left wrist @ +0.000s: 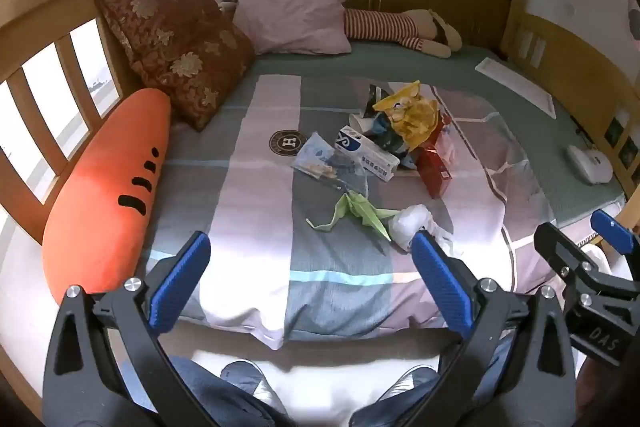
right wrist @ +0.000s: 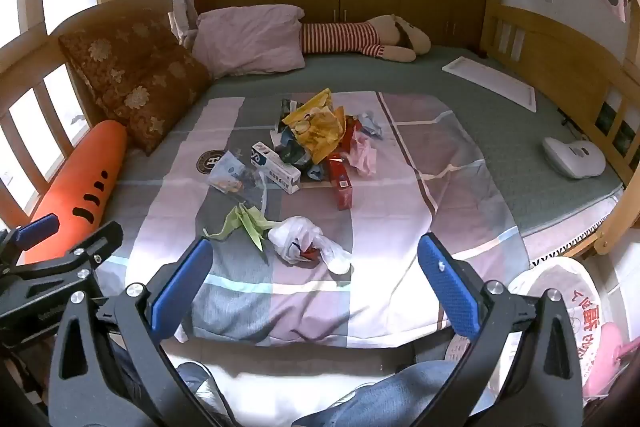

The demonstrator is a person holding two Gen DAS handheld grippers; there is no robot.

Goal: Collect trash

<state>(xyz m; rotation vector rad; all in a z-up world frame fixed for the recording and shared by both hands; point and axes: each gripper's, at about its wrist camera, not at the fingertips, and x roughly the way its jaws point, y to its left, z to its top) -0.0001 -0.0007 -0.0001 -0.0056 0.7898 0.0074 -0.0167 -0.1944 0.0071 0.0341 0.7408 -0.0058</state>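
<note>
- We hold our left hand-held gripper (left wrist: 310, 279) over the near edge of the bed (left wrist: 520, 87), its blue fingers spread wide with nothing between them
- Our right hand-held gripper (right wrist: 316, 285) is spread wide too and holds nothing
- The trash sits in a pile in the middle of the striped blanket (left wrist: 248, 211)
- We see a yellow snack bag (left wrist: 408, 111) on top, a white and blue box (left wrist: 366, 151) beside it, and a red box (left wrist: 434, 167) next to that
- Closer to us lie a folded green paper (left wrist: 356, 211) and a crumpled white bag (left wrist: 412, 221), touching each other
- A big orange carrot pillow (left wrist: 108, 187) lies along the left rail
</note>
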